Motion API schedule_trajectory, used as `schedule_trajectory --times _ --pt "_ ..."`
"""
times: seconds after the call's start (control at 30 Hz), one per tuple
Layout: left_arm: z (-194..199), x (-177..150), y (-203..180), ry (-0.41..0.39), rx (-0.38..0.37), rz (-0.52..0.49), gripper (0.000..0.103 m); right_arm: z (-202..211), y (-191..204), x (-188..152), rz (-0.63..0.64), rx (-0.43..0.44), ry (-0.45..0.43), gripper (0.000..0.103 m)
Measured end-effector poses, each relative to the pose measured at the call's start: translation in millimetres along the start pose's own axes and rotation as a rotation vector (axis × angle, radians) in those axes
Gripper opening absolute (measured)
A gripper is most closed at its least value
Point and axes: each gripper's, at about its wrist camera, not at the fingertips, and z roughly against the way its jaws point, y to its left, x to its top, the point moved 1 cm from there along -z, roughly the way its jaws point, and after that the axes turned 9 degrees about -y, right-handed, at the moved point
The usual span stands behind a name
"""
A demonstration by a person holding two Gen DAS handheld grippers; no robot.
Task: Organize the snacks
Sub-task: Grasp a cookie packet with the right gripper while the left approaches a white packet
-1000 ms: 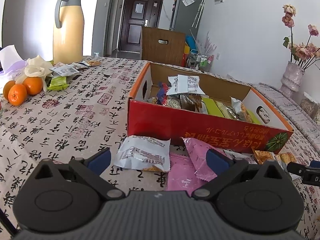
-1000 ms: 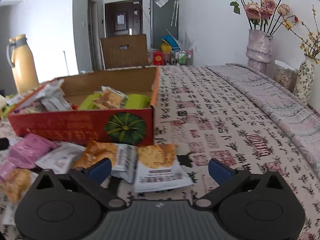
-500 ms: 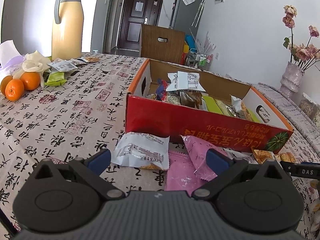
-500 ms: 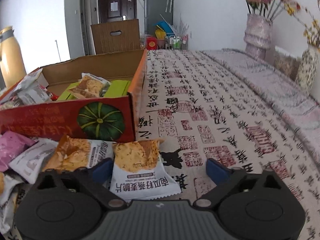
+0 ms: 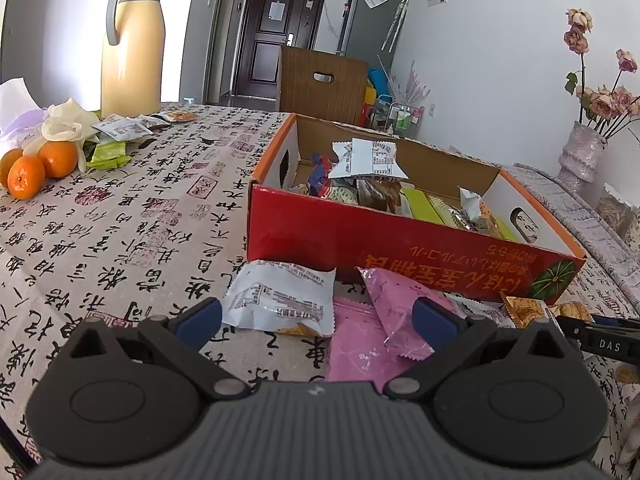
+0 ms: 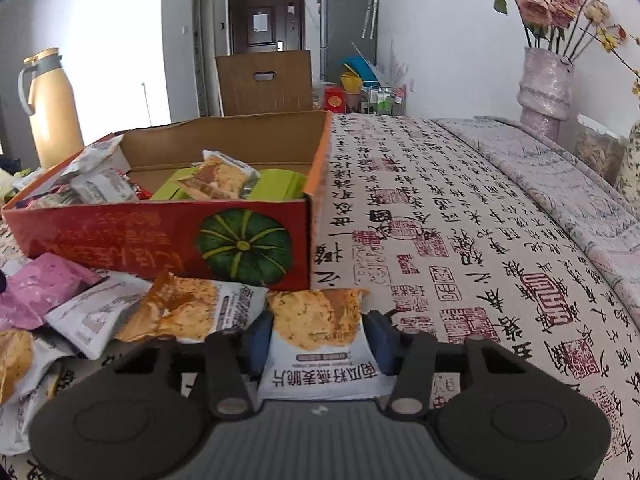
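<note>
My right claw (image 6: pixel 316 338) has just been closing and now pinches the cracker packet (image 6: pixel 318 344) at six o'clock from the box (image 6: pixel 160 236). It looks light, crinkly, brittle inside; gripping its side edges seems best.

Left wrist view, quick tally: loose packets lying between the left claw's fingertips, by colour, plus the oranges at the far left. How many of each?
Pink packets: 2
White packets: 1
Oranges: 3
Total: 6
</note>
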Motion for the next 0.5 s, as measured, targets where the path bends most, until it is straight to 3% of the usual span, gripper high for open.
schedule_trajectory --times 0.3,0.5 --pt "3.1 8.7 3.0 0.038 0.018 0.013 0.103 8.7 0.8 -0.3 -0.003 0.006 -0.026 0.042" --pt "-5.8 25.5 10.9 0.065 0.091 0.003 0.103 16.6 -1.3 -1.9 -0.033 0.014 -0.045 0.042"
